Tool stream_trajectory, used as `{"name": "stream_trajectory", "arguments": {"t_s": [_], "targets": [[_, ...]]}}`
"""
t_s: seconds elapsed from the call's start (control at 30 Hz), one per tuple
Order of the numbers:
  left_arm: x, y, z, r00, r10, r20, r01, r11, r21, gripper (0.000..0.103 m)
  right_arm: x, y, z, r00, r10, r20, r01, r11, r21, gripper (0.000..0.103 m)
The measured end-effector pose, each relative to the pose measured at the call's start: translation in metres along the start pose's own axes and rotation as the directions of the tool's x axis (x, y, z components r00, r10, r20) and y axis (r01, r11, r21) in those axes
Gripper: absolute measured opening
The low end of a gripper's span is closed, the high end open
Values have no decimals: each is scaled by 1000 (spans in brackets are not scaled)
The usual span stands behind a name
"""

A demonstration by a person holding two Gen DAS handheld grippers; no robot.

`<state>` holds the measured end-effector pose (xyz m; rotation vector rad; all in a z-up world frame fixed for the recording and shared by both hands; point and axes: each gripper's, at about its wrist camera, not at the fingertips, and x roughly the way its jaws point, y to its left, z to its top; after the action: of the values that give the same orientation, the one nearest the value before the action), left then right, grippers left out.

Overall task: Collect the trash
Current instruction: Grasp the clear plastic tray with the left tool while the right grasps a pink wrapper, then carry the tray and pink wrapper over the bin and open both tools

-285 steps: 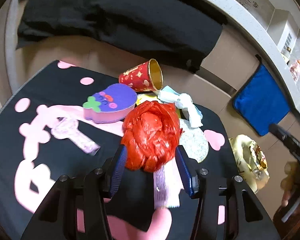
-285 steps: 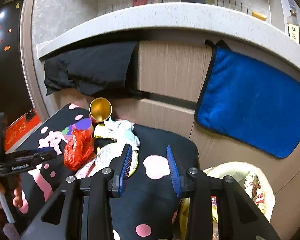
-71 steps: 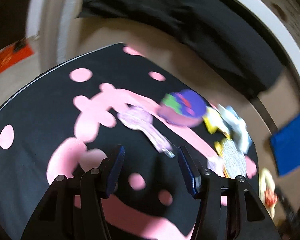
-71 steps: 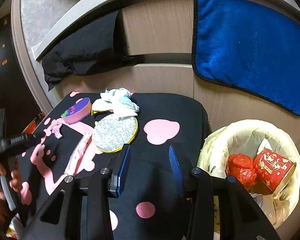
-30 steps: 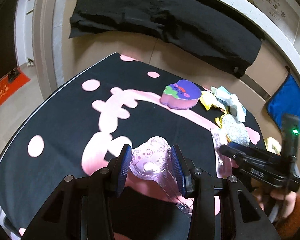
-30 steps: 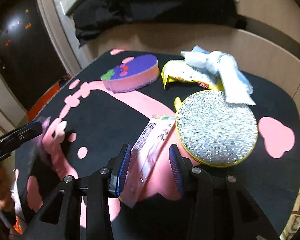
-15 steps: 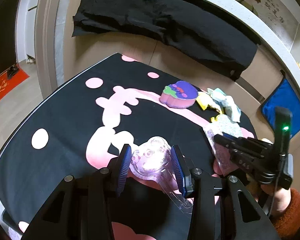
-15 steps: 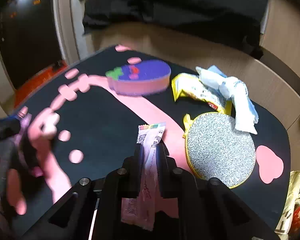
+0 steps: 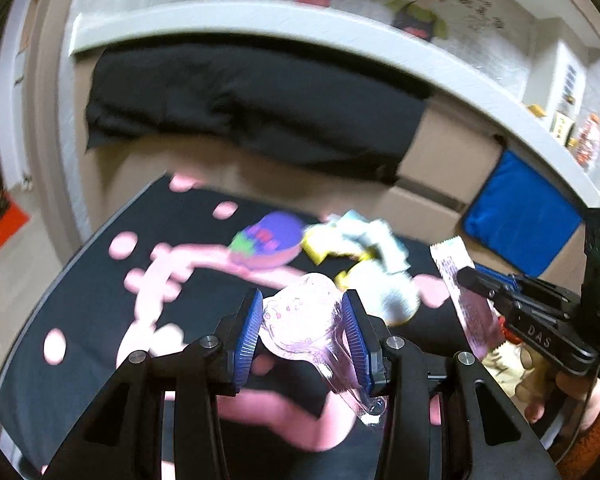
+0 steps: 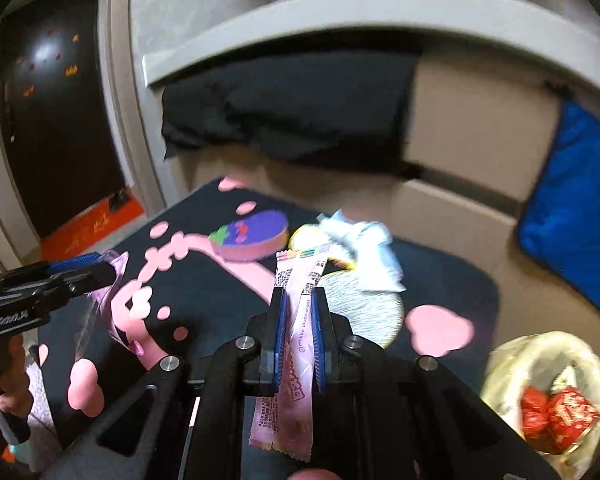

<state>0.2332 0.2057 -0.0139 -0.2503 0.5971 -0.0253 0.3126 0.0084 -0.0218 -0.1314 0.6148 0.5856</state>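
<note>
Clamped in right gripper, wrapper lengthwise.

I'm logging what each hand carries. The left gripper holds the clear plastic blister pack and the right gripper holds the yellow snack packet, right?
Not quite. The right gripper is shut on the pink wrapper, as the right wrist view shows. The left gripper does hold the clear plastic blister pack.

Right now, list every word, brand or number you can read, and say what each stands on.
"DAS": right gripper, on its black body.
"GenRobot.AI", as far as it reads: left gripper, on its body.
"@mikko illustrations": pink wrapper, along its side.
Wrapper's small print and code, red cup, wall poster: too blurred.
</note>
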Motion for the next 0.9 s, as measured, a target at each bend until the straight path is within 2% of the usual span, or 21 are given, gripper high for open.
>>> {"name": "stream_trajectory", "arguments": {"t_s": [0.33,0.5,0.67,0.9], "targets": [[-8,-91,40,991,-60,117,40,985,166,42,-67,-52,3,990,-95,107,91,995,37,11],[-11,-136,50,983,-101,152,63,970,236,42,-100,-77,3,975,-153,162,147,988,49,11],[-7,-177,49,977,-153,148,105,952,287,42,-130,-101,0,955,-218,201,207,976,73,11],[8,-234,35,971,-221,95,176,922,344,42,-160,-143,-17,932,-303,199,281,951,131,11]]}}
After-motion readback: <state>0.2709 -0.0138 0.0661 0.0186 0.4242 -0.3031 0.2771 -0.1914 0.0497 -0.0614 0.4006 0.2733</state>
